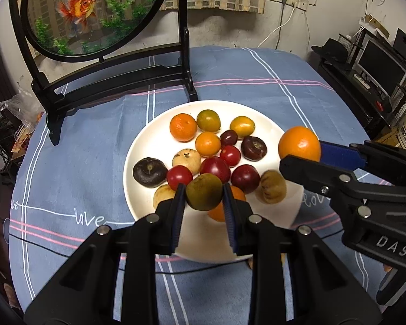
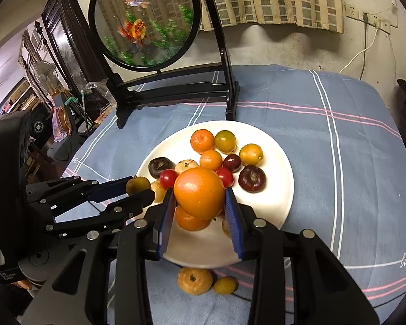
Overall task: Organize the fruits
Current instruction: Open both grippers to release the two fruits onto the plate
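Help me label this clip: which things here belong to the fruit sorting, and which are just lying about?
Belongs to the job:
left tongs, shut on a greenish fruit
right tongs, shut on an orange
white plate of fruit
two fruits off the plate

Just lying about:
goldfish screen
blue tablecloth

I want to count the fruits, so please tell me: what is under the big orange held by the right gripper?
Under the big orange, held in the right gripper, lies another orange fruit on the white plate. A small yellowish fruit peeks out beside it; anything else there is hidden.
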The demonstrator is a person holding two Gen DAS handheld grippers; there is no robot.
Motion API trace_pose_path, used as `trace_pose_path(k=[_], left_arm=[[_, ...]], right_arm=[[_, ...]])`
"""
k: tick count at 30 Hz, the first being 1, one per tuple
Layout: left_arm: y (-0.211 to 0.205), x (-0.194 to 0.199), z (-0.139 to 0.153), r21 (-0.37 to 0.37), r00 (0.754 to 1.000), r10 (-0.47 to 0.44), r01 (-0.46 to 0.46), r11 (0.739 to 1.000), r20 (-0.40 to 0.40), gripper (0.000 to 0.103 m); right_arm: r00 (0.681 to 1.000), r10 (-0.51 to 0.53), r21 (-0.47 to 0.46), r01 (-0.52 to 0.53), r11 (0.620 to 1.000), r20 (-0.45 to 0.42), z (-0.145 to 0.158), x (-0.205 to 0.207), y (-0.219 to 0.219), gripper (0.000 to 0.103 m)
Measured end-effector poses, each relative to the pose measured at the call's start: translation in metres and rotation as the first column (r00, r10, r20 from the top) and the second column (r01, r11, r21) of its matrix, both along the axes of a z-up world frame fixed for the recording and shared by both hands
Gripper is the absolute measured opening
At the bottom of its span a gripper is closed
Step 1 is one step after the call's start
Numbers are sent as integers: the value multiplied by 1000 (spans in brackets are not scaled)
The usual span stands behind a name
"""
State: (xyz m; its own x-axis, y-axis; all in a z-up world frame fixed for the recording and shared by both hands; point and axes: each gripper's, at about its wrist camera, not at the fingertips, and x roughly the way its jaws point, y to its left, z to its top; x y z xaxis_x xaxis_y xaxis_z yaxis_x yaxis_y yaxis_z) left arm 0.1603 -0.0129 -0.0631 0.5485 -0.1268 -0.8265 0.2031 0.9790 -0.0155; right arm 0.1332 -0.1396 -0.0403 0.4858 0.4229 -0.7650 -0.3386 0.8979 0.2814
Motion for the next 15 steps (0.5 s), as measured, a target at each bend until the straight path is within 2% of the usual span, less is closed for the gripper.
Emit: trace_pose_path(k=[11,15], left_arm=[[3,26,-11,21,1000,10,-10,1000,-7,28],[-1,33,-18,59,1000,10,-9,998,-15,28]], right_arm=[[1000,15,-15,-15,1000,-19,-14,34,7,37],[999,22,-39,-23,999,-27,-19,44,14,37]])
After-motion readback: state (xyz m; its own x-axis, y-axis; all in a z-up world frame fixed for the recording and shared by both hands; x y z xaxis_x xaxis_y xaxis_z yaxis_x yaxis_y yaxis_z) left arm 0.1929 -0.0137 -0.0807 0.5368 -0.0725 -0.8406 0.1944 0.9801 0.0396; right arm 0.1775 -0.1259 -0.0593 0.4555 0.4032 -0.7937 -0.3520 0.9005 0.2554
